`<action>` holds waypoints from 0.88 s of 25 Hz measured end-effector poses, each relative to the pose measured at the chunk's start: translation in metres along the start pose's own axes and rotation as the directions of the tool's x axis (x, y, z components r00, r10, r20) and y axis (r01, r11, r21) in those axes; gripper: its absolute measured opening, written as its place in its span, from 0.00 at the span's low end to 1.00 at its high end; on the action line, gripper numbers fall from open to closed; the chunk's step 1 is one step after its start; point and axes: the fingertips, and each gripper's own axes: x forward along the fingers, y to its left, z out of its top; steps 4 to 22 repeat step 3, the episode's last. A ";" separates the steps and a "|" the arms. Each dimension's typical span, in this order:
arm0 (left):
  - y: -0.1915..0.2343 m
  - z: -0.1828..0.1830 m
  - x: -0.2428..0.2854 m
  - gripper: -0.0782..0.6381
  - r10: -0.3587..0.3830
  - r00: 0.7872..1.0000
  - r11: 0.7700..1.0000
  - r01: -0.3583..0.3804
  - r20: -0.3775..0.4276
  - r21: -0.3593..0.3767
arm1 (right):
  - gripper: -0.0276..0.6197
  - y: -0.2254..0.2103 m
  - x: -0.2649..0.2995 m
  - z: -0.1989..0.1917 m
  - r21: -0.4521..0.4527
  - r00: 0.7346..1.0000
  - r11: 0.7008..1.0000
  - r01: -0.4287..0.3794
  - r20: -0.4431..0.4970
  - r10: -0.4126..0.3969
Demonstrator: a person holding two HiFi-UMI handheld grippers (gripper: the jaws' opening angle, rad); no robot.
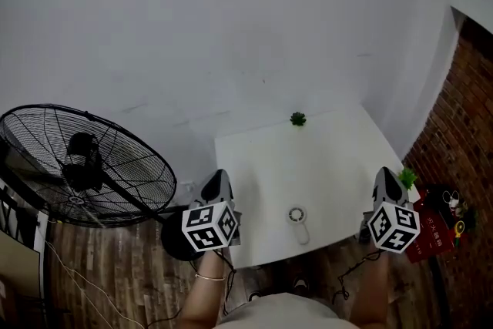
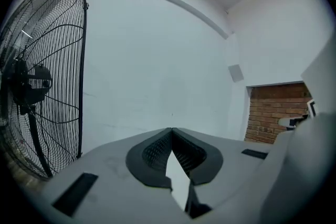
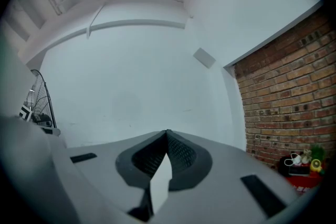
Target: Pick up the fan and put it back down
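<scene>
Small white fan [image 1: 297, 220] flat on table [image 1: 331, 154]

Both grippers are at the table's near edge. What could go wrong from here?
The left gripper and right gripper are both shut; reaching like that would likely shove the handheld fan rather than grasp it.
The handheld fan lies near the white table's front edge, so a nudge might knock it off.

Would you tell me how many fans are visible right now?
2: a large black wire-caged floor fan left of the white table, and a small white handheld fan lying at the table's near edge.
</scene>
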 end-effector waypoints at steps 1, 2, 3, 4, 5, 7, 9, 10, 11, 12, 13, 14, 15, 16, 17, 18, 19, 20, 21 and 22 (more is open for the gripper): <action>0.000 -0.001 0.000 0.12 -0.001 1.000 1.000 0.001 0.001 -0.001 | 0.04 0.001 0.000 0.000 -0.002 1.000 1.000 -0.003 0.001 0.003; 0.000 -0.001 0.000 0.12 -0.003 1.000 1.000 0.003 0.001 -0.002 | 0.04 0.002 -0.001 -0.001 -0.004 1.000 1.000 -0.005 0.002 0.005; 0.001 -0.002 0.000 0.12 -0.004 1.000 1.000 0.004 0.002 -0.004 | 0.04 0.003 -0.001 -0.001 -0.006 1.000 1.000 -0.008 0.003 0.008; 0.001 -0.002 0.000 0.12 -0.004 1.000 1.000 0.004 0.002 -0.004 | 0.04 0.003 -0.001 -0.001 -0.006 1.000 1.000 -0.008 0.003 0.008; 0.001 -0.002 0.000 0.12 -0.004 1.000 1.000 0.004 0.002 -0.004 | 0.04 0.003 -0.001 -0.001 -0.006 1.000 1.000 -0.008 0.003 0.008; 0.001 -0.002 0.000 0.12 -0.004 1.000 1.000 0.004 0.002 -0.004 | 0.04 0.003 -0.001 -0.001 -0.006 1.000 1.000 -0.008 0.003 0.008; 0.001 -0.002 0.000 0.12 -0.004 1.000 1.000 0.004 0.002 -0.004 | 0.04 0.003 -0.001 -0.001 -0.006 1.000 1.000 -0.008 0.003 0.008; 0.001 -0.002 0.000 0.12 -0.004 1.000 1.000 0.004 0.002 -0.004 | 0.04 0.003 -0.001 -0.001 -0.006 1.000 1.000 -0.008 0.003 0.008; 0.001 -0.002 0.000 0.12 -0.004 1.000 1.000 0.004 0.002 -0.004 | 0.04 0.003 -0.001 -0.001 -0.006 1.000 1.000 -0.008 0.003 0.008; 0.001 -0.002 0.000 0.12 -0.004 1.000 1.000 0.004 0.002 -0.004 | 0.04 0.003 -0.001 -0.001 -0.006 1.000 1.000 -0.008 0.003 0.008; 0.001 -0.002 0.000 0.12 -0.004 1.000 1.000 0.004 0.002 -0.004 | 0.04 0.003 -0.001 -0.001 -0.006 1.000 1.000 -0.008 0.003 0.008; 0.001 -0.002 0.000 0.12 -0.004 1.000 1.000 0.004 0.002 -0.004 | 0.04 0.003 -0.001 -0.001 -0.006 1.000 1.000 -0.008 0.003 0.008; 0.001 -0.002 0.000 0.12 -0.004 1.000 1.000 0.004 0.002 -0.004 | 0.04 0.003 -0.001 -0.001 -0.006 1.000 1.000 -0.008 0.003 0.008; 0.001 -0.002 0.000 0.12 -0.004 1.000 1.000 0.004 0.002 -0.004 | 0.04 0.003 -0.001 -0.001 -0.006 1.000 1.000 -0.008 0.003 0.008; 0.001 -0.002 0.000 0.12 -0.004 1.000 1.000 0.004 0.002 -0.004 | 0.04 0.003 -0.001 -0.001 -0.006 1.000 1.000 -0.008 0.003 0.008; 0.001 -0.002 0.000 0.12 -0.004 1.000 1.000 0.004 0.002 -0.004 | 0.04 0.003 -0.001 -0.001 -0.006 1.000 1.000 -0.008 0.003 0.008; 0.001 -0.002 0.000 0.12 -0.004 1.000 1.000 0.004 0.002 -0.004 | 0.04 0.003 -0.001 -0.001 -0.006 1.000 1.000 -0.008 0.003 0.008; 0.001 -0.002 0.000 0.12 -0.004 1.000 1.000 0.004 0.002 -0.004 | 0.04 0.003 -0.001 -0.001 -0.006 1.000 1.000 -0.008 0.003 0.008; 0.001 -0.002 0.000 0.12 -0.004 1.000 1.000 0.004 0.002 -0.004 | 0.04 0.003 -0.001 -0.001 -0.006 1.000 1.000 -0.008 0.003 0.008; 0.001 -0.002 0.000 0.12 -0.004 1.000 1.000 0.004 0.002 -0.004 | 0.04 0.003 -0.001 -0.001 -0.006 1.000 1.000 -0.008 0.003 0.008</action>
